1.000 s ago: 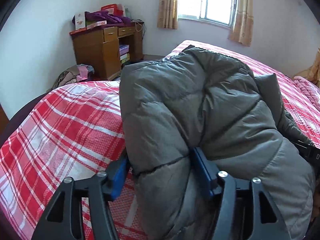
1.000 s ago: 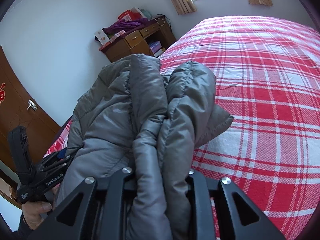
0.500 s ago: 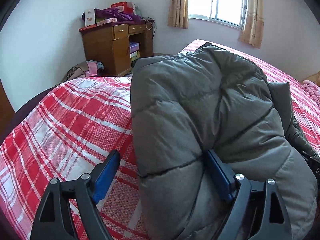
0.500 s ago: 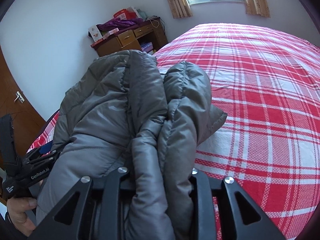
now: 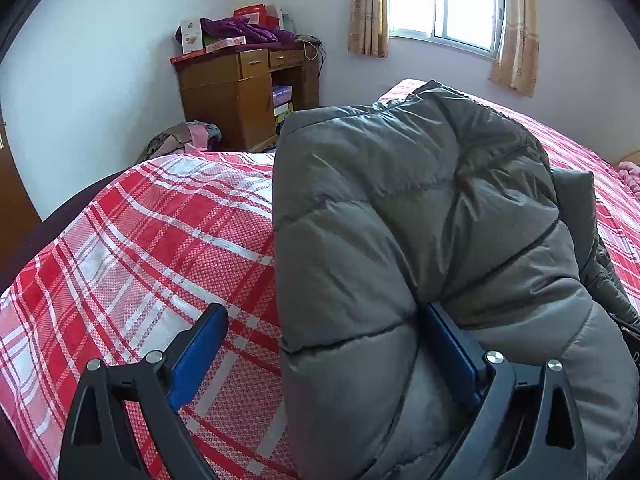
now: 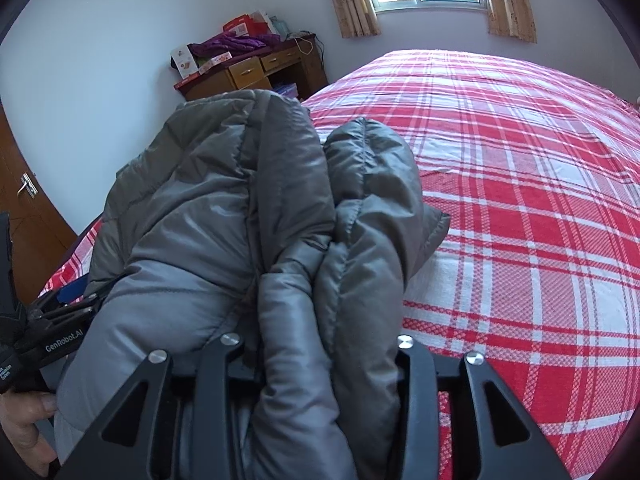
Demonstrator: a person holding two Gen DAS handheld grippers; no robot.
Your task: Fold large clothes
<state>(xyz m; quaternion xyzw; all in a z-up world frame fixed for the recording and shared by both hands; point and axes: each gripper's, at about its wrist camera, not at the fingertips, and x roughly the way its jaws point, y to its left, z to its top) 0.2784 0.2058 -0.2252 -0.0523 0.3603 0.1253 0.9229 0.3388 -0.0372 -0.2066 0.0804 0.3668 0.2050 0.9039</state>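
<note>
puffy grey down jacket [image 5: 400, 216] lies bunched on the plaid bed [image 5: 132, 248], light, soft, slick-shelled. left gripper [image 5: 324, 356] has just been opening, one pad clear. right gripper [image 6: 320, 344], also easing apart, straddles two folds; grip cannot be told. take quilted seams, not loose bulges.

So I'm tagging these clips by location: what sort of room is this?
Most likely a home bedroom: a bed under a red plaid cover, a cluttered wooden desk, and a curtained window.

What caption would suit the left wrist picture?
Left gripper opening off a folded grey puffer jacket on a red plaid bed.
</note>
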